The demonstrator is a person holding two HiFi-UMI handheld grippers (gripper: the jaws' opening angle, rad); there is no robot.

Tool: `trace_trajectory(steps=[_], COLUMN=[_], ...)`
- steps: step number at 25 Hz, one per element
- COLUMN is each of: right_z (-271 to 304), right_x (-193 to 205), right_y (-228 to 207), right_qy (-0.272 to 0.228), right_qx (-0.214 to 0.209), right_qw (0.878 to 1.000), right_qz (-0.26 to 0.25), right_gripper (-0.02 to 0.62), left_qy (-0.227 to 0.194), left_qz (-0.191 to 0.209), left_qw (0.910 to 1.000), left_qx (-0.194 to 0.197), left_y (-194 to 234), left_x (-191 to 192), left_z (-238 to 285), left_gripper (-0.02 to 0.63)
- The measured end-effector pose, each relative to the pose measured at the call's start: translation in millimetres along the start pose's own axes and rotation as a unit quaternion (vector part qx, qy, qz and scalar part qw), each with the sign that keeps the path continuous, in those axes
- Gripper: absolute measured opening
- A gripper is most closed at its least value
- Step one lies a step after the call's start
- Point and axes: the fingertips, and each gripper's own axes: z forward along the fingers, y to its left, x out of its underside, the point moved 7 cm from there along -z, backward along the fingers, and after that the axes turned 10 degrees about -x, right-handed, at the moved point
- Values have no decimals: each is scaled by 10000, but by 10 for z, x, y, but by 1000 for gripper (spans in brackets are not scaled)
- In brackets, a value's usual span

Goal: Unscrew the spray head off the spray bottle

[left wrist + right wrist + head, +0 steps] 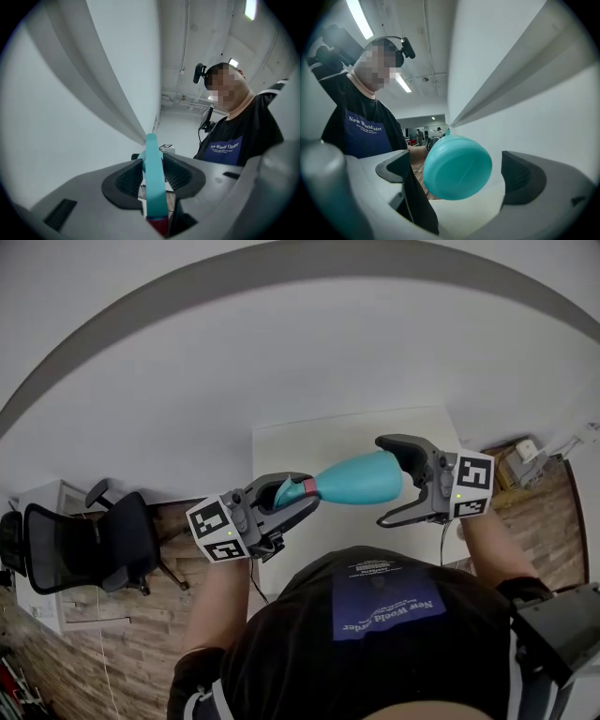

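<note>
A teal spray bottle (361, 479) lies level in the air between my two grippers, above the white table (300, 442). Its teal spray head (291, 490), with a red part at the neck, points left. My left gripper (298, 495) is shut on that spray head (153, 178), both pads pressing its flat sides. My right gripper (384, 482) stands open around the bottle's other end. In the right gripper view the round base (457, 166) sits between the wide jaws, clear of the right pad (520, 176).
A black office chair (94, 545) stands on the wood-pattern floor at the left. A small box with cables (525, 460) lies right of the table. The person's dark shirt (384, 615) fills the lower middle of the head view. A white wall rises behind the table.
</note>
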Motion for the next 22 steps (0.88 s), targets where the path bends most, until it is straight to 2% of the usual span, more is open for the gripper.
trace_trajectory(steps=[8,11,14,17,18,19,22], right_z=[193,309,280,165,130,107,94], right_x=[-49,9,103,63,41,28,27], right_y=[47,155,176,128,119,117,136], right_qy=[90,284,447,158,106,111,269], right_qx=[-139,-176,-134,-17,34,67,49], right_qw=[9998,9994,9989,9998,9999,9999,9996], right_qz=[58,-31,-63,103,106,95,87], right_gripper=[560,558,557,548,523,465,463], left_qy=[-65,-475,-715,-593,-543,-493,-287], left_qz=[-244,-540,-625,-630,-634,-635,-520], left_qw=[9995,9972,9952,9959,9962,9964,9978], left_qx=[188,215,227,248,257,265,281], left_y=[-25,-76,-97,-93,-100,-109,-136], left_x=[111,94,71,110,130,147,169], left_z=[89,62,111,156,161,162,159], left_gripper=[143,143,143,143,143,143,143])
